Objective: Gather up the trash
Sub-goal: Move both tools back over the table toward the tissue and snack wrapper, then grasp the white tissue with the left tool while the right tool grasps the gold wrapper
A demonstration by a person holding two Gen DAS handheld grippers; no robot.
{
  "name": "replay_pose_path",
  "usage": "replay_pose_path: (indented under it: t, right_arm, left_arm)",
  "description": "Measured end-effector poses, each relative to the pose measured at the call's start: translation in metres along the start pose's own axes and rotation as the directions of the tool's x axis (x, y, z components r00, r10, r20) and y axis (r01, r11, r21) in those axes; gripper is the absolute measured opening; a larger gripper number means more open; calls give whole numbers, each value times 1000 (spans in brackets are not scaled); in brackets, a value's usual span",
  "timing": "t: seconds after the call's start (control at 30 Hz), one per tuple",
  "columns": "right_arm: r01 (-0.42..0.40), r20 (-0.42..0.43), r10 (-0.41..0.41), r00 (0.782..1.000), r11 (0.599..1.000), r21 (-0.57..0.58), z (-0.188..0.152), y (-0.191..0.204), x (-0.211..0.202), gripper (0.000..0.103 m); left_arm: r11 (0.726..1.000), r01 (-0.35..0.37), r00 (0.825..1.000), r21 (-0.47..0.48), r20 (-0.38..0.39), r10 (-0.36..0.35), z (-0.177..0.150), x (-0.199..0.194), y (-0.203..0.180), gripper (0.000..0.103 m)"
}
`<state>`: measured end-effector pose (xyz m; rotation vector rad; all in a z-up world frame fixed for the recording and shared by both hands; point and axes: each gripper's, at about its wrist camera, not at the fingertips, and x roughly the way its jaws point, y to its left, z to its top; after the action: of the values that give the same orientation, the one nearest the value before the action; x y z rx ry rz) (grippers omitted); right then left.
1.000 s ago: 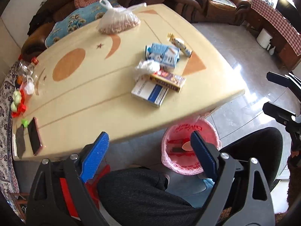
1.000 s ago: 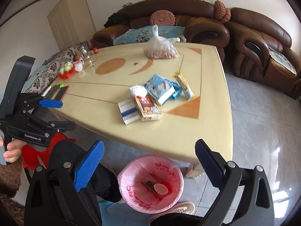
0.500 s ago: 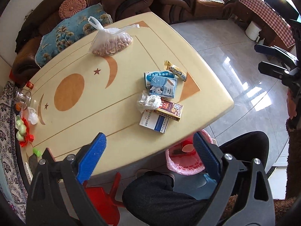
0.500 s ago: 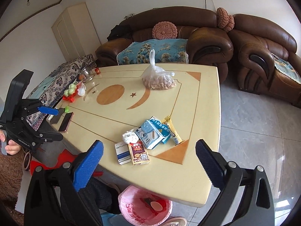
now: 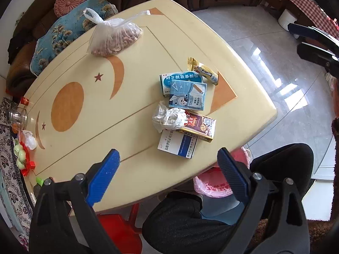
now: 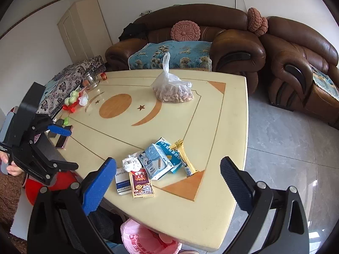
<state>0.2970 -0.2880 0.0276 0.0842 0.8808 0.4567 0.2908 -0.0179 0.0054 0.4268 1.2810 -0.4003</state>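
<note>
Left wrist: left claw wide open, holding nothing, above table; right claw same, w/ trash pile below.

The right gripper hangs wide open over the bench. Boxes, a wad and a wrapper cluster at its near edge; the pink bin sits below at 6 o'clock.
</note>
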Motion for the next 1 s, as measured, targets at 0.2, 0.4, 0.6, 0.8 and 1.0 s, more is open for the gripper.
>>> replay_pose_path:
  t: [0.2,0.4,0.6,0.8,1.0]
  right_arm:
    - [18,-42,-18,999,1000,-19,4,-14,29,96]
    - [38,-93,-42,995,998,-42,-1,-26,66,96]
    - [53,-148,-64,987,996,-78,-9,-34,105,96]
    - [66,-195,-92,977,989,-132,-23,-39,143,96]
    - [84,-236,-127,964,980,-182,-36,-41,177,96]
  left_arm:
    - [1000,22,999,18,-49,-21,15,31,1,91]
    - [999,47,994,11,-102,-45,29,67,4,91]
    - [998,66,985,15,-162,-62,36,105,4,91]
    - [997,76,976,4,-205,-74,42,136,9,91]
    - [995,96,970,-6,-224,-95,49,155,12,91]
